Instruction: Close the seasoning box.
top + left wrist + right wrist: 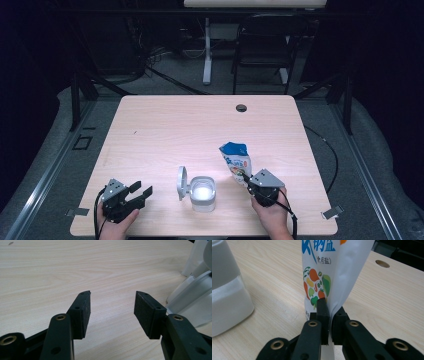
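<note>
A blue and white salt bag (236,159) printed with vegetables stands upright on the table right of centre. My right gripper (245,176) holds it from the near side, and in the right gripper view its jaws (329,312) are pressed together on the bag's (332,270) lower edge. A white plastic container (202,192) with its flip lid (182,182) swung open to the left sits near the front edge, between my two hands. My left gripper (141,189) rests at the front left, open, with nothing between its pads (112,305). The container (195,297) lies just to its right.
The light wooden table (175,125) has a round cable hole (241,107) near its far edge. A black chair (265,45) and a table leg (207,50) stand beyond it. The container's side (227,297) is close on the left in the right gripper view.
</note>
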The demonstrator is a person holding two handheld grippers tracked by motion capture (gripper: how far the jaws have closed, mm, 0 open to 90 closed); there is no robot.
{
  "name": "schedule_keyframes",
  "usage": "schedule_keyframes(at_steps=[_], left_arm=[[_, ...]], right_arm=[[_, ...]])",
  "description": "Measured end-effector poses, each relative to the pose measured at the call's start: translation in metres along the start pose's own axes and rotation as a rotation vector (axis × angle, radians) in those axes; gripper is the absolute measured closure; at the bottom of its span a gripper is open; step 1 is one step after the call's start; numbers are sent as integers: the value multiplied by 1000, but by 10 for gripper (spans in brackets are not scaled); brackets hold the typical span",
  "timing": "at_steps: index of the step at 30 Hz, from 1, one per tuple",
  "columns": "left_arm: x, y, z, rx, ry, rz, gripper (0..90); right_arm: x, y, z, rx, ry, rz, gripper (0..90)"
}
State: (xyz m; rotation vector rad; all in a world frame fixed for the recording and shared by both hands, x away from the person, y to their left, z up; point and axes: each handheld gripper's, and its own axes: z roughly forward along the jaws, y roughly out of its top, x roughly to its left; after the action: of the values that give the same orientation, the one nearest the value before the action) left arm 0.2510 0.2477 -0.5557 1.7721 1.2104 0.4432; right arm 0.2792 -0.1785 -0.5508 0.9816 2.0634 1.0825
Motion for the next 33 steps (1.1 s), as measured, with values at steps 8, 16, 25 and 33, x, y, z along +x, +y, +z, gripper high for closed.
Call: schedule_keyframes(at_steps=[8,16,25,33], left_arm=[[0,1,-1,-3,0,1,473],[-1,1,-2,4,-6,4,474],[-2,1,-1,-4,-5,5,473],[-3,1,0,-1,-11,4,471]], right_arm=[[0,-7,-5,3,22,-8,805],[0,-15,-9,10,25,3,768],[0,-22,-14,12,36,11,708],[4,-22,-19,-7,36,8,624]])
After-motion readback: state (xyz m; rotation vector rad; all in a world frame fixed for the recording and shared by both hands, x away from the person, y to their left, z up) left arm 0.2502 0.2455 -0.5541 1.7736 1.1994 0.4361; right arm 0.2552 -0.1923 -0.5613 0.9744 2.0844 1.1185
